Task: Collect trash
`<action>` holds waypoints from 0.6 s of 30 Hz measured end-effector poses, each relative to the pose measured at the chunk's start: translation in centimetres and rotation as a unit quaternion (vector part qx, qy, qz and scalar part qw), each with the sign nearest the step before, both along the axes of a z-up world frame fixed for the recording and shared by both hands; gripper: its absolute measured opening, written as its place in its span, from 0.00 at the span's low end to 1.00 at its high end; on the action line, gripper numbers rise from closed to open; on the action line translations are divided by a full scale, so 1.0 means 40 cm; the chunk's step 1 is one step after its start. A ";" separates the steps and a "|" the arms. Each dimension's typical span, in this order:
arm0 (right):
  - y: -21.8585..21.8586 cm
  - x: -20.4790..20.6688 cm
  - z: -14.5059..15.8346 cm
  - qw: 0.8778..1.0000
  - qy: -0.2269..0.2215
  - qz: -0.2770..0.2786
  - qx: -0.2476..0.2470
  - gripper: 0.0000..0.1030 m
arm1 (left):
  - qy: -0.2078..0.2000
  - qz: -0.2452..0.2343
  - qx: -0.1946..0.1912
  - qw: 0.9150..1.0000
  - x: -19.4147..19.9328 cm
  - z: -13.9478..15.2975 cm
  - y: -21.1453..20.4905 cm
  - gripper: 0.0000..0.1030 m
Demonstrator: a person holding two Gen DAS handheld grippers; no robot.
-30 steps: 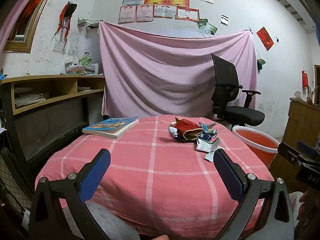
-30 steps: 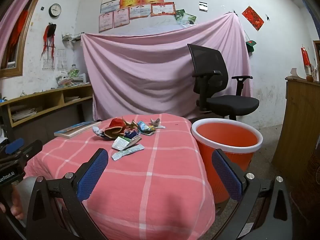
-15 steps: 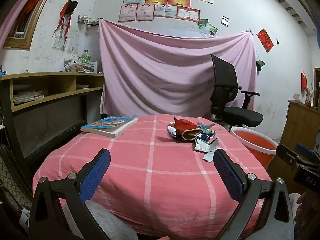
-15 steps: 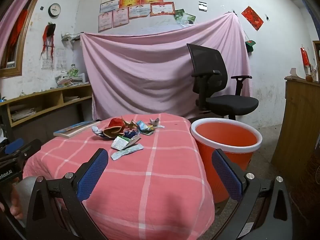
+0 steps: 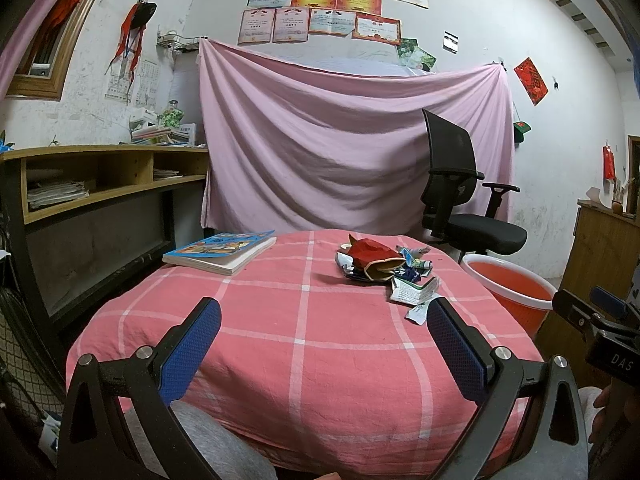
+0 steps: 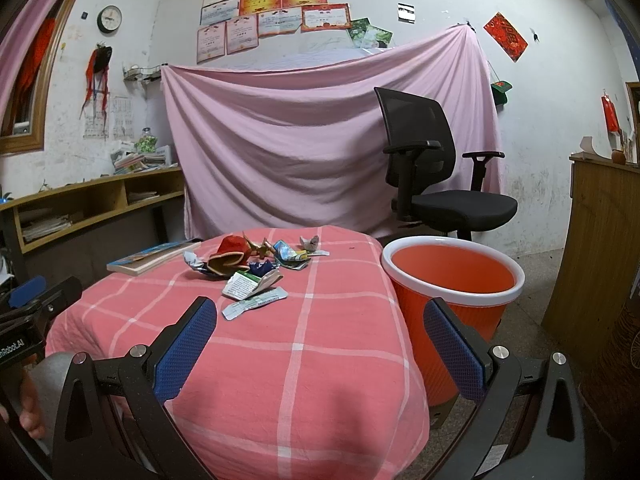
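A pile of crumpled wrappers, topped by a red bag (image 5: 372, 258) (image 6: 230, 254), lies on the far right part of the pink checked table (image 5: 304, 344) (image 6: 312, 344). A white-green packet (image 5: 414, 290) (image 6: 250, 282) and a flat foil strip (image 6: 254, 304) lie nearest me. An orange bin with a white rim (image 6: 452, 280) (image 5: 508, 286) stands on the floor right of the table. My left gripper (image 5: 320, 340) is open and empty at the table's near edge. My right gripper (image 6: 320, 340) is open and empty, also at the near edge, short of the trash.
A book (image 5: 222, 250) (image 6: 154, 258) lies at the table's far left. A black office chair (image 6: 436, 184) stands behind the bin before a pink sheet. A wooden shelf unit (image 5: 96, 184) runs along the left wall; a wooden cabinet (image 6: 596, 256) is at right.
Both grippers have drawn slightly back and up from the table; more of the near tablecloth shows. Both stay open and empty. The trash has not moved.
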State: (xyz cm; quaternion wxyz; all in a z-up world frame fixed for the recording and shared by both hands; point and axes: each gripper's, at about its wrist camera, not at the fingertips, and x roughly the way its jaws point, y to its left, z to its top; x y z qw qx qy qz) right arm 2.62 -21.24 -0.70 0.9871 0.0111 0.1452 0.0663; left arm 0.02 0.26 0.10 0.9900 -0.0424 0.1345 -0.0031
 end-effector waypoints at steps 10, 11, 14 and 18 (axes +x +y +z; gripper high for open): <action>0.001 0.000 0.000 1.000 0.000 0.000 0.000 1.00 | 0.001 0.000 0.000 1.000 0.002 0.004 -0.001 0.98; 0.001 0.000 -0.001 1.000 0.000 0.000 0.000 1.00 | 0.001 0.000 0.000 1.000 0.002 0.005 -0.001 0.98; 0.001 0.000 -0.001 1.000 0.000 0.000 0.000 1.00 | 0.001 0.000 0.000 1.000 0.000 0.001 -0.002 0.98; 0.000 0.001 -0.002 1.000 0.000 0.000 0.000 1.00 | 0.001 0.000 0.000 1.000 0.000 0.002 -0.003 0.98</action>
